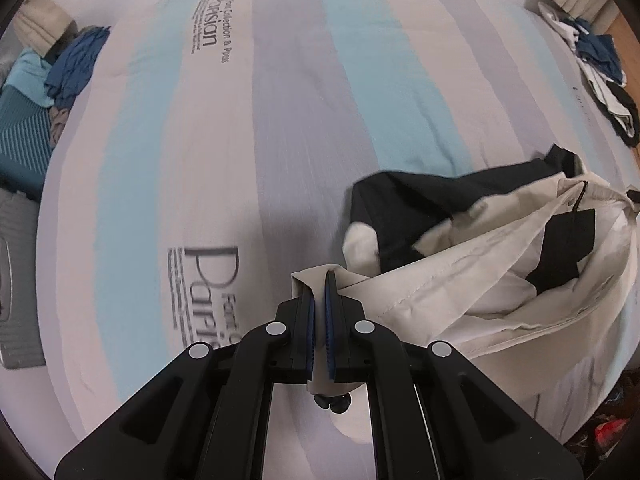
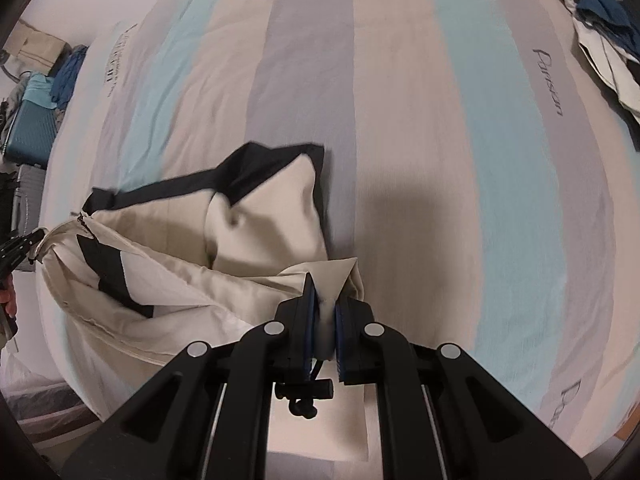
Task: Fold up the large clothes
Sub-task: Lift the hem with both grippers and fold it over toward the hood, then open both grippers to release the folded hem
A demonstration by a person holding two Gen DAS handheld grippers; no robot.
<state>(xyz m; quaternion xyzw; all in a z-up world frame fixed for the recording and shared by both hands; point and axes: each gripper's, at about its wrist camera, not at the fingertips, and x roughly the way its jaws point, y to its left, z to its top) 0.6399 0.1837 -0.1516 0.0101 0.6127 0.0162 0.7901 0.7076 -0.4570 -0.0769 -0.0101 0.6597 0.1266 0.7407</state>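
A large cream and black garment [image 1: 500, 248] hangs bunched above a striped bed, held up at two corners. My left gripper [image 1: 319, 280] is shut on one cream corner of it, at the lower middle of the left wrist view. My right gripper [image 2: 323, 290] is shut on another cream corner of the garment [image 2: 240, 240]. The rest of the garment sags between the two grippers, with black panels showing at its far side. The left gripper's tip also shows at the left edge of the right wrist view [image 2: 24, 244].
The bed cover [image 1: 240, 140] has grey, blue and cream stripes with printed lettering. A pile of blue, white and black clothes [image 1: 600, 64] lies at the bed's far right edge. Blue clothes and a teal case [image 1: 24, 120] stand left of the bed.
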